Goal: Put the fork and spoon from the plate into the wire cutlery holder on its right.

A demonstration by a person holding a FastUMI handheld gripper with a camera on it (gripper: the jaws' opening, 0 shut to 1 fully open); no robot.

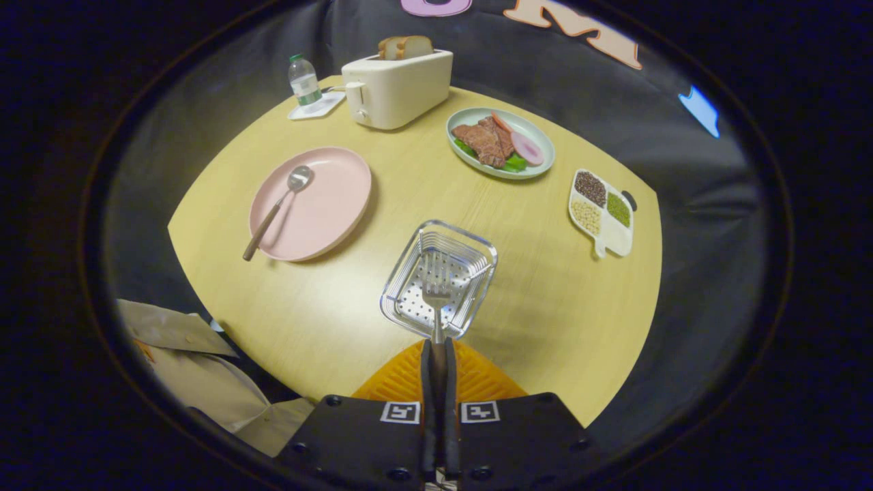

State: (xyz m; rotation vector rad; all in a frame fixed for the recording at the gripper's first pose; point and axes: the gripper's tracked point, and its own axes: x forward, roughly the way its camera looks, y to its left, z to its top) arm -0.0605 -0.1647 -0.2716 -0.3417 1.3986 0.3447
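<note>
Fork [436, 294] clamped by its handle in the claw [437, 354], tines hanging above the wire holder [408, 269] just ahead; spoon [279, 204] waiting on pink plate [334, 211] far left. Could snag tines on rim if dropped tilted

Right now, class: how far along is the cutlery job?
Nothing is in the wire cutlery holder yet. In hand: the gripper is shut on the fork, its tines over the holder's opening. Left: release the fork, then fetch the spoon lying on the pink plate.
</note>
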